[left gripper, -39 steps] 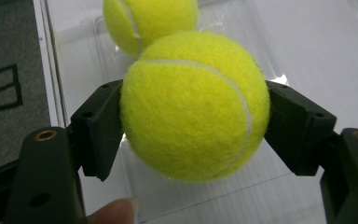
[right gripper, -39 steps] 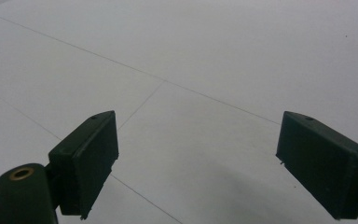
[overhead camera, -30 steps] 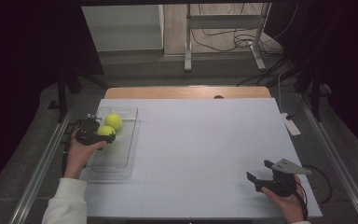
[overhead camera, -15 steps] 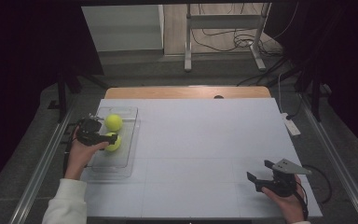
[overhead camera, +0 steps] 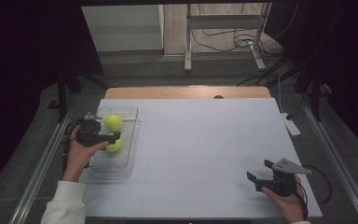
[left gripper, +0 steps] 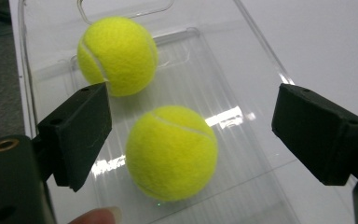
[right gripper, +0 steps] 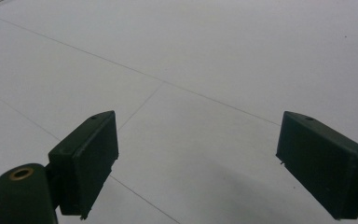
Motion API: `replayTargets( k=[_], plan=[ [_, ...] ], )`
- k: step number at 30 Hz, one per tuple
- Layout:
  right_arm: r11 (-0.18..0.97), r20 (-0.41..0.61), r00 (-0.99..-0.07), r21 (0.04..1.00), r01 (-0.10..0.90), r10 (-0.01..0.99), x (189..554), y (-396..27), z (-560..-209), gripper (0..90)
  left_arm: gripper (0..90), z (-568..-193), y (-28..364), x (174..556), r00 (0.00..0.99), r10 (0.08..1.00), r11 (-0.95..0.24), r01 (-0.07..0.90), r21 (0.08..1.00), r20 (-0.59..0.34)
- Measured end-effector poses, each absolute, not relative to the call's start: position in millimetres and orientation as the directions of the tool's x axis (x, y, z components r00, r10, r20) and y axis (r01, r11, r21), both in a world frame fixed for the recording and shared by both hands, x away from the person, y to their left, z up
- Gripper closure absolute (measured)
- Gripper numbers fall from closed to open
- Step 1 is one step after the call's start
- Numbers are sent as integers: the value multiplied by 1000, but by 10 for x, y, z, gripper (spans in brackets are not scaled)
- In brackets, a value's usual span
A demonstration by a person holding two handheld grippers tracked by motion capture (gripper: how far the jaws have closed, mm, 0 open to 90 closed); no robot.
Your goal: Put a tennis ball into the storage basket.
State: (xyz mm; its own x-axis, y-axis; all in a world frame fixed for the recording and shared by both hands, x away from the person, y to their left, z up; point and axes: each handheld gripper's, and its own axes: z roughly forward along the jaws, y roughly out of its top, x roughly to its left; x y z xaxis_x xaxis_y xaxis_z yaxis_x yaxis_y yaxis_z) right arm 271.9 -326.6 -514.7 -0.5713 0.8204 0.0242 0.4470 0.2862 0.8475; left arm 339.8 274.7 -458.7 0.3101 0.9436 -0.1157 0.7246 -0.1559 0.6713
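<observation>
A pale grey-white table (overhead camera: 200,154) with thin seam lines fills the scene, dark room all around it, and here at the near edge the right gripper (overhead camera: 261,179) sits low in the person's right hand (overhead camera: 286,205), jaws spread wide with nothing between them; in the right gripper view there is just bare tabletop (right gripper: 191,70) beyond its two black pads (right gripper: 88,158). Over on the near left, a white sleeve (overhead camera: 65,205) and the left hand (overhead camera: 79,151) bring the left gripper (overhead camera: 113,138) over a clear plastic tray (overhead camera: 116,168) that lies along the table's left edge. Its jaws have just been opening, and now they stand apart: in the left gripper view the near tennis ball (left gripper: 171,151) sits on the ribbed tray floor (left gripper: 242,154) between the pads, with clear gaps on both sides, so it is not gripped. A fingertip (left gripper: 98,217) peeks in at the bottom of that view. A little farther along the tray, the far tennis ball (overhead camera: 113,122) rests just beyond the first, close to it but apart; the left gripper view shows it bright yellow-green with its white seam, near the tray's end. Past the tray the table runs on to a wooden strip (overhead camera: 182,92) at its far edge, a white power strip (overhead camera: 291,126) off the right side, and then metal stand legs (overhead camera: 223,46) and loose cables (overhead camera: 223,42) on the floor in the background.
</observation>
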Motion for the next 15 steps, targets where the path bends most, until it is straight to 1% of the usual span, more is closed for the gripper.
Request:
replayTargets(
  k=[8,12,15],
  plan=[
    [282,32,-576,849,447,817,2746,-3251,-5151,127,137,-4582,2793,3298,325,925,-93,700,708,-199],
    [277,42,-579,848,451,814,2774,-3244,-5165,127,135,-4582,2783,3244,344,915,-92,687,720,-211],
    [255,68,-583,853,454,810,2792,-3244,-5160,127,136,-4594,2764,3190,350,910,-83,678,731,-221]
  ],
)
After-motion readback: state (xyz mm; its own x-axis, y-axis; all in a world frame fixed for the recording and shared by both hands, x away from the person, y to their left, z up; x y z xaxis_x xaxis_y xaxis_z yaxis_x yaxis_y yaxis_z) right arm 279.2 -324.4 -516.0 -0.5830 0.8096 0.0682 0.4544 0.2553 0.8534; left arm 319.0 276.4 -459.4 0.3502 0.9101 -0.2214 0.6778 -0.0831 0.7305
